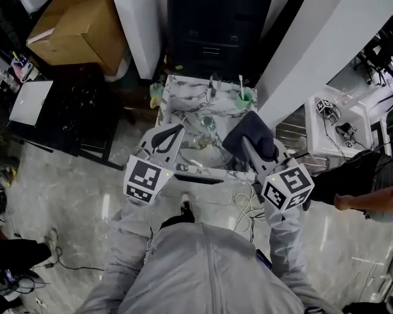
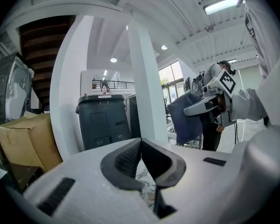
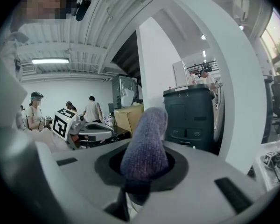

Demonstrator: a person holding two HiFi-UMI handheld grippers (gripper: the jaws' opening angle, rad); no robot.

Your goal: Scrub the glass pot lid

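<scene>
Pale polished floor (image 1: 65, 195), white pillars, and a marbled counter (image 1: 183, 91) straight ahead of us.

- Far left: a laptop (image 1: 30, 102) lies open on a dark surface, with a cardboard box (image 1: 78, 21) behind it.
- Left gripper (image 2: 141, 143): the jaws are pressed together at the tips with nothing between them. We hold it raised over the counter's left front edge. It points at the tall dark cabinet (image 1: 219, 18) behind the counter.
- Glass pot lid (image 1: 207, 127): as far as we can make out, it lies in the middle of the counter top, between the two grippers and touched by neither. It is clear against the marble pattern, so we can't trace its edge.
- A green cup (image 1: 245, 98) stands at the counter's back right corner.
- Right gripper (image 3: 141, 183): the jaws are clamped on a dark blue cloth (image 3: 144, 143). The cloth stands up out of the jaws in a rounded fold. From the head view it drapes over the front of the gripper, above the counter's right side.
- Loose white cables (image 1: 243, 205) lie on the floor just below the counter's front edge, near our feet.
- Right: a white tray (image 1: 337, 142) holds small parts, well clear of the counter.
- Far right: another person (image 1: 370, 191) in dark clothes is at the frame edge.
</scene>
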